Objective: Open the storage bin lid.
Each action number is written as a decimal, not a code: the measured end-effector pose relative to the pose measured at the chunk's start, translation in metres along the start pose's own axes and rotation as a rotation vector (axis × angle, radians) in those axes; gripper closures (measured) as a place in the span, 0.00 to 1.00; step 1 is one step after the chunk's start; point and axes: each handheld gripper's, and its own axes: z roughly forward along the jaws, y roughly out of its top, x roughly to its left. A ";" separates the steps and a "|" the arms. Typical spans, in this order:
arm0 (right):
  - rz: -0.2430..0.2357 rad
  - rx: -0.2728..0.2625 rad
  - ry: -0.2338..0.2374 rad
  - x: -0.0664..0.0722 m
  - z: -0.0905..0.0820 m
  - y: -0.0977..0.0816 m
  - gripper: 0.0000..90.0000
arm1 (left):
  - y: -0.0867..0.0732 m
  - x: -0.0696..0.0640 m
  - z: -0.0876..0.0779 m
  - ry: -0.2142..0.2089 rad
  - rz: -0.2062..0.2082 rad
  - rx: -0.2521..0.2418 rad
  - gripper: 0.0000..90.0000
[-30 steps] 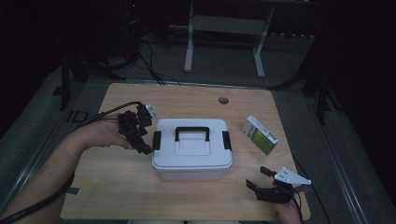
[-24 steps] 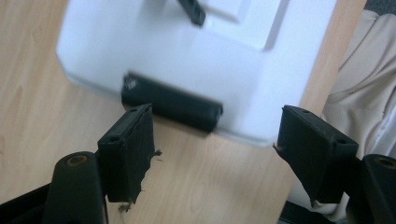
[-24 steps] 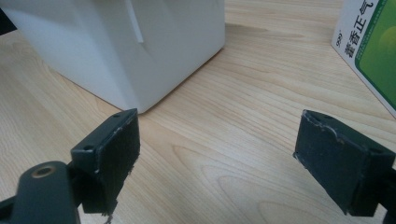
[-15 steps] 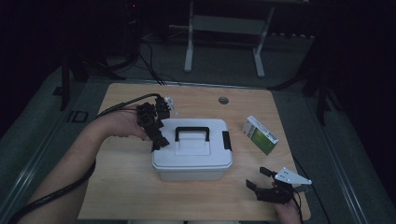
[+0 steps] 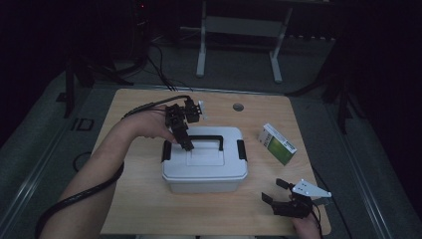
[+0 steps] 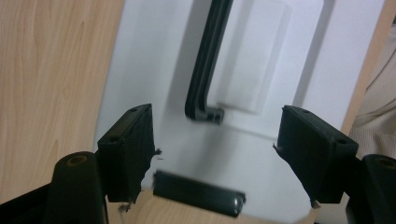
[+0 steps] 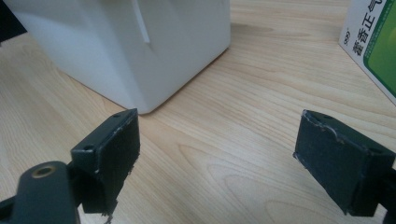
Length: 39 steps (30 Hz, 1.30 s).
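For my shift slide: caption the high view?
Left gripper open above white box's black handle.

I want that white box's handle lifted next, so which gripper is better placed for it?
Probably the left gripper: it hovers open over the storage box beside its black handle. The right gripper rests at the table's near corner.

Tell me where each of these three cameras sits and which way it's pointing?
High view: above the person's side, looking forward and down on the wooden table; both forearms come in, with the left tool over the white box and the right tool near the table's front edge.
Left gripper view: rides the left tool, looking down on the box lid and its black handle; its two black jaws show.
Right gripper view: rides the right tool, looking low across the table; its jaws show.
Shared: all three see the white box; the high and right gripper views also see the green carton.
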 end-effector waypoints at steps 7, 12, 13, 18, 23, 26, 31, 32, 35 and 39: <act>0.005 -0.004 0.006 0.000 -0.001 0.000 0.15 | 0.015 0.000 0.007 0.020 0.061 0.004 0.37; 0.007 -0.006 0.010 -0.001 -0.001 0.000 0.15 | 0.027 0.001 0.013 0.064 0.104 0.006 0.47; 0.007 -0.006 0.010 -0.001 -0.001 0.000 0.15 | 0.027 0.001 0.013 0.064 0.104 0.006 0.49; 0.008 -0.008 0.013 -0.001 -0.001 0.000 0.15 | 0.035 0.001 0.018 0.104 0.142 0.012 0.53; 0.010 -0.010 0.017 -0.002 -0.002 -0.001 0.15 | 0.041 0.000 0.025 0.087 0.168 0.040 0.59; 0.012 -0.012 0.020 -0.002 -0.002 -0.001 0.15 | 0.048 -0.001 0.030 0.070 0.188 0.064 0.65; 0.012 -0.011 0.021 -0.002 -0.002 -0.001 0.15 | 0.052 -0.003 0.035 0.044 0.196 0.100 0.76; 0.012 -0.011 0.022 -0.002 -0.002 -0.001 0.15 | 0.053 -0.003 0.036 0.038 0.197 0.103 0.76; 0.012 -0.011 0.022 -0.003 -0.002 -0.001 0.15 | 0.054 -0.003 0.039 0.029 0.196 0.120 0.79; 0.013 -0.010 0.023 -0.003 -0.002 -0.001 0.15 | 0.055 -0.004 0.041 0.022 0.187 0.122 0.84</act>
